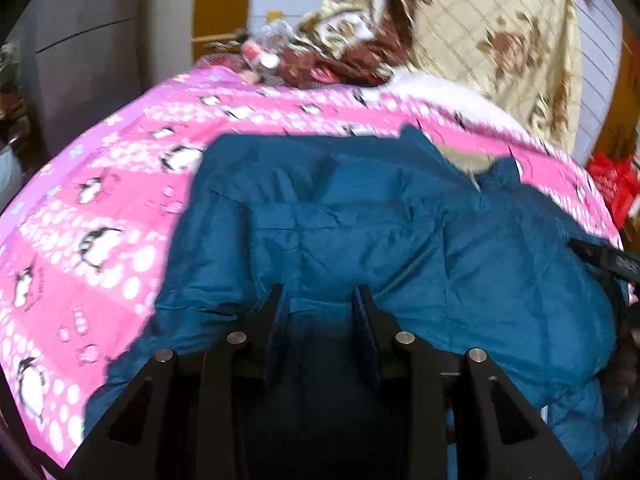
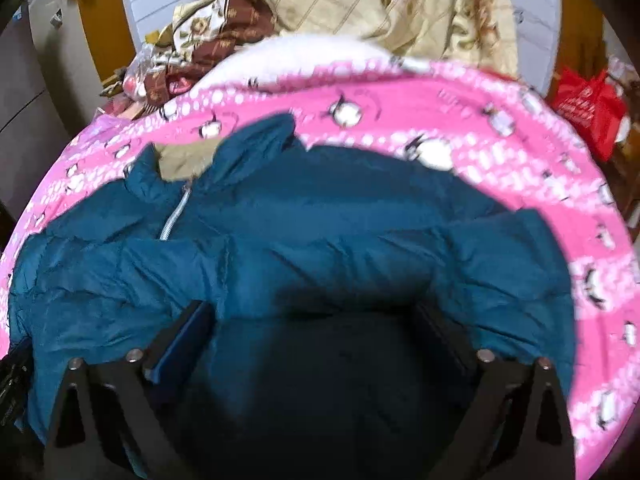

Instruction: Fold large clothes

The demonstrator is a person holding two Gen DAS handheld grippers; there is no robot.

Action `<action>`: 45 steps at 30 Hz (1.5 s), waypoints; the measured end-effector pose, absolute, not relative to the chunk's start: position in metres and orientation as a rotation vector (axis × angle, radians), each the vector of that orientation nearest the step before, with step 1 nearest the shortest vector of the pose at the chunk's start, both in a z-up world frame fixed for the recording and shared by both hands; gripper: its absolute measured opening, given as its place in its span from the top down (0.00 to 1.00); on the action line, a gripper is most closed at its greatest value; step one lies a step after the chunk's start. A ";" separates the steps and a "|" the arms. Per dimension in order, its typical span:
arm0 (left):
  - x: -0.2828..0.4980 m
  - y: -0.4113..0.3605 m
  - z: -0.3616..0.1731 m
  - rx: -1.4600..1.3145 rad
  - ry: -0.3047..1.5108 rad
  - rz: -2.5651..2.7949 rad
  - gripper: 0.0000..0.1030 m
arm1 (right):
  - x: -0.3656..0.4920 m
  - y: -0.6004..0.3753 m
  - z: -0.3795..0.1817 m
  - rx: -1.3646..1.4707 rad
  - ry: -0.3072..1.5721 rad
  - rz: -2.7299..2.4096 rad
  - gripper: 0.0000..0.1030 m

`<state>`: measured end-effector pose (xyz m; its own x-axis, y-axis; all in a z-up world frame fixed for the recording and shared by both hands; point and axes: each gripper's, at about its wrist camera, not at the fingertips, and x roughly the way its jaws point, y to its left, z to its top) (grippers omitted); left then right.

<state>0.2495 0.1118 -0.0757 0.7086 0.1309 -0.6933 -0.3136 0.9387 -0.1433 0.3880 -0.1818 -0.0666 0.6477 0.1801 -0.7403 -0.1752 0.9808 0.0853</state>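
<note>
Lying puffy, quilted teal jacket [image 1: 360,232], penguin-print pink blanket [image 1: 100,208]

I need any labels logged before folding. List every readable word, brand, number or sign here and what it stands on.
Nothing can be read.
Red plastic bag: pale print, too blurred to read.
Teal padded zip jacket: no label or brand shows.
Pink penguin-print blanket: pictures only, no words.

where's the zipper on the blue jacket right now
In the right wrist view, the silver zipper runs down from the collar of the teal padded jacket, upper left of the frame, just below the pink penguin-print blanket.
</note>
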 end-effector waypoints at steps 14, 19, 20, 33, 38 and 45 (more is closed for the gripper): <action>0.258 0.089 -0.082 -0.190 0.781 0.099 0.72 | 0.310 -0.185 -0.083 0.009 0.861 0.263 0.02; 0.237 0.096 -0.062 -0.182 0.779 0.090 0.72 | 0.248 -0.209 -0.049 -0.025 0.823 0.253 0.02; 0.230 0.097 -0.058 -0.182 0.789 0.083 0.72 | 0.235 -0.214 -0.052 -0.044 0.849 0.257 0.02; 0.040 0.151 -0.003 -0.039 0.779 0.060 0.72 | 0.039 -0.358 -0.084 0.024 0.936 0.280 0.02; -0.003 0.175 -0.015 -0.066 0.773 0.121 0.72 | 0.010 -0.396 -0.130 0.171 1.024 0.317 0.02; -0.031 0.196 -0.035 -0.103 0.761 0.134 0.72 | -0.012 -0.376 -0.127 0.182 0.860 0.626 0.04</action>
